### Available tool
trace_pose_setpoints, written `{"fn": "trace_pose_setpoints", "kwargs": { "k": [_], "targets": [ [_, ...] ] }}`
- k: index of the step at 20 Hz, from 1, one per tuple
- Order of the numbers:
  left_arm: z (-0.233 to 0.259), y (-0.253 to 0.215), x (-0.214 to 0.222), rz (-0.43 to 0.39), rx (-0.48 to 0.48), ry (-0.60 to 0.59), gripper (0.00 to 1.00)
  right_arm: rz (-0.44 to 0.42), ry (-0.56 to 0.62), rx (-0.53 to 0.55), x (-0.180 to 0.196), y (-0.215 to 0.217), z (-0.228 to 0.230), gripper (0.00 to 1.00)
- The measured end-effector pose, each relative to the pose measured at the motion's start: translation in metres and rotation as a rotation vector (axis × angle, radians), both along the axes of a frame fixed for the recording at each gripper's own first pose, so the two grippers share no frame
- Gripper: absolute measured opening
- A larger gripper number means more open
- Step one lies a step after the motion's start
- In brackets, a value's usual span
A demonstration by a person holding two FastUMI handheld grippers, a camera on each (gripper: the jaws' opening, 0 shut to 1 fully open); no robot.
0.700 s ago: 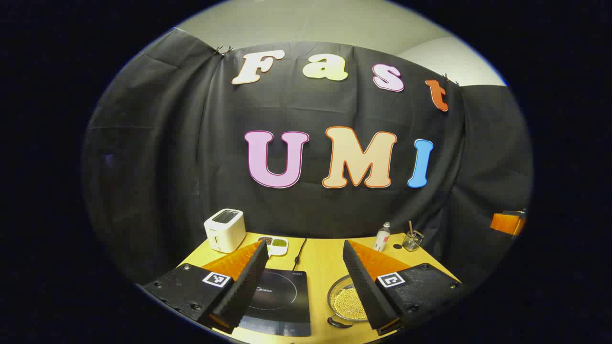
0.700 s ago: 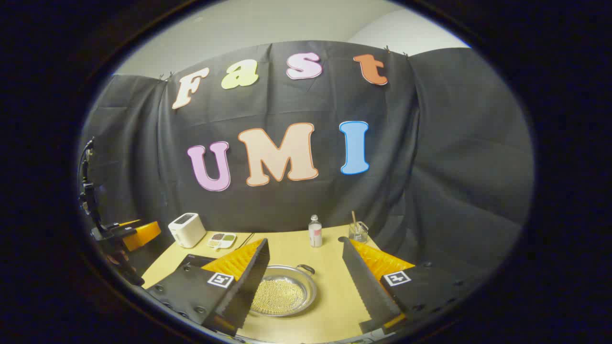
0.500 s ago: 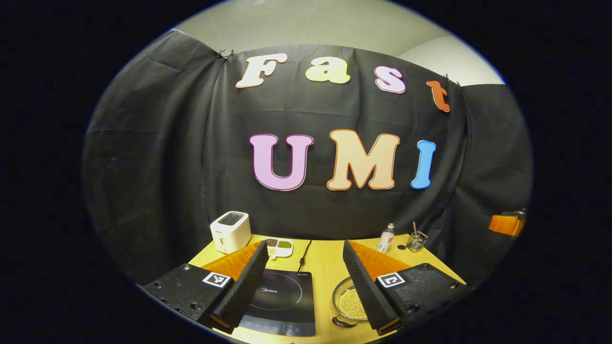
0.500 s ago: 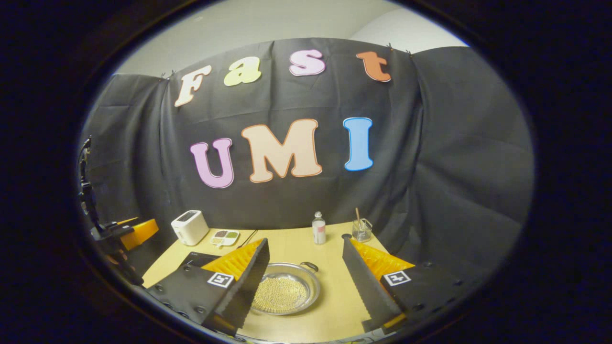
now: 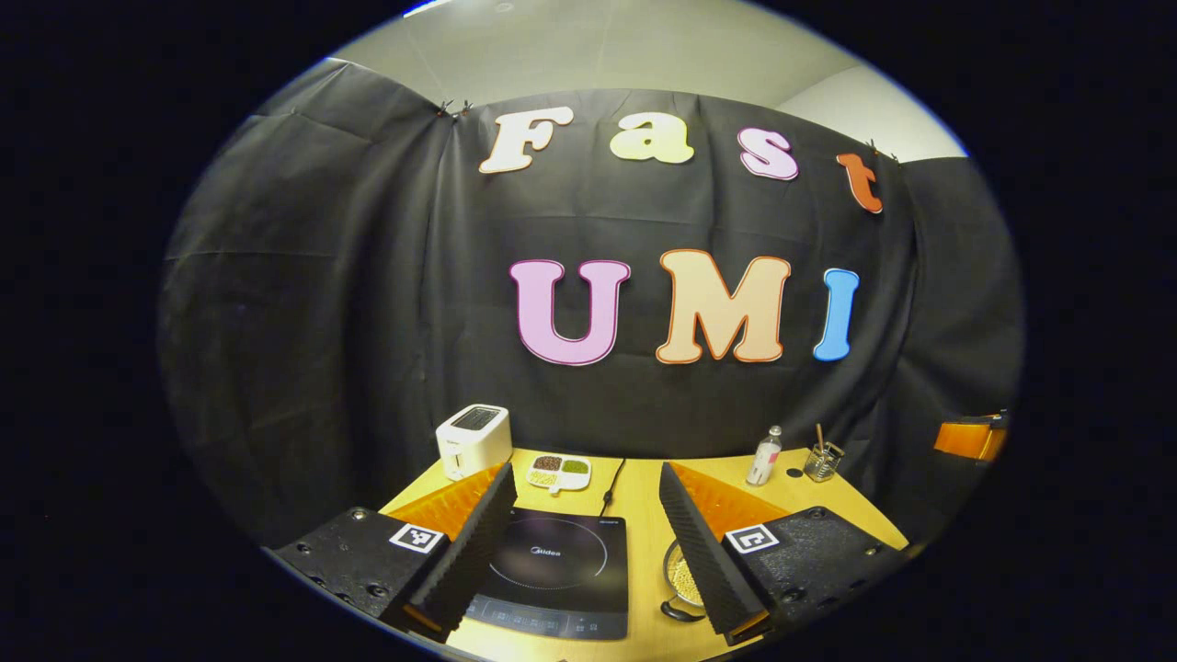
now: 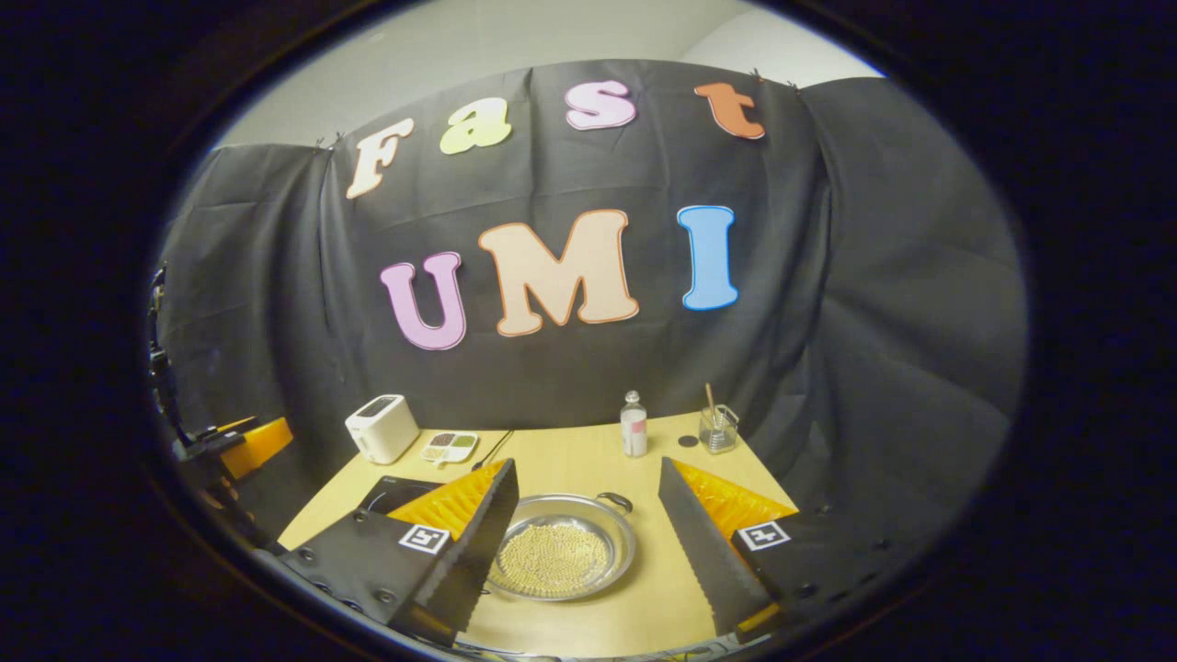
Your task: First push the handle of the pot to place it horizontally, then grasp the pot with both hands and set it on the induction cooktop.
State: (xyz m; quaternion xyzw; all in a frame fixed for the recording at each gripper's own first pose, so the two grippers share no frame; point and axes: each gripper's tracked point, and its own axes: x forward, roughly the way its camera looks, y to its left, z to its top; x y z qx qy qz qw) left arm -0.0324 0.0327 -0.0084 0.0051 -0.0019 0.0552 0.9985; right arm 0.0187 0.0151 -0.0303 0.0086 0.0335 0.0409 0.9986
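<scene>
A shallow metal pot (image 6: 561, 552) holding small pale beads rests on the wooden table (image 6: 588, 455). A dark loop handle (image 6: 614, 501) sticks out at its far right. My right gripper (image 6: 587, 464) is open above and just short of it. Off to the pot's left lies the black induction cooktop (image 5: 552, 575), flat on the table. My left gripper (image 5: 586, 469) is open above the cooktop, and its right finger hides most of the pot (image 5: 679, 577). The cooktop (image 6: 391, 495) is partly behind the right gripper's left finger.
Along the back of the table stand a white toaster (image 5: 474, 441), a divided dish (image 5: 559, 471), a small bottle (image 5: 763, 456) and a glass with a stick (image 5: 821, 462). The cooktop's cord (image 5: 611, 483) runs to the back. The left gripper (image 6: 248, 441) is at the right gripper view's left edge.
The left gripper has swung left, so the cooktop now sits between its fingers and the pot slid behind its right finger. The right gripper has tipped down, showing more of the pot.
</scene>
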Motion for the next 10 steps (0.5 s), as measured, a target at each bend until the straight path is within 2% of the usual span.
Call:
{"fn": "trace_pose_setpoints", "kwargs": {
  "k": [1,6,10],
  "targets": [
    [-0.002,0.003,-0.002,0.011,-0.001,0.005,0.92,0.005,0.003,0.001,0.001,0.001,-0.001,0.93],
    [-0.009,0.022,-0.013,0.07,-0.024,0.015,0.92,0.033,0.036,-0.025,0.017,0.01,-0.008,0.93],
    [-0.01,0.041,-0.018,0.115,-0.009,0.016,0.92,0.092,0.144,-0.02,0.024,0.032,-0.04,0.93]
  ]
}}
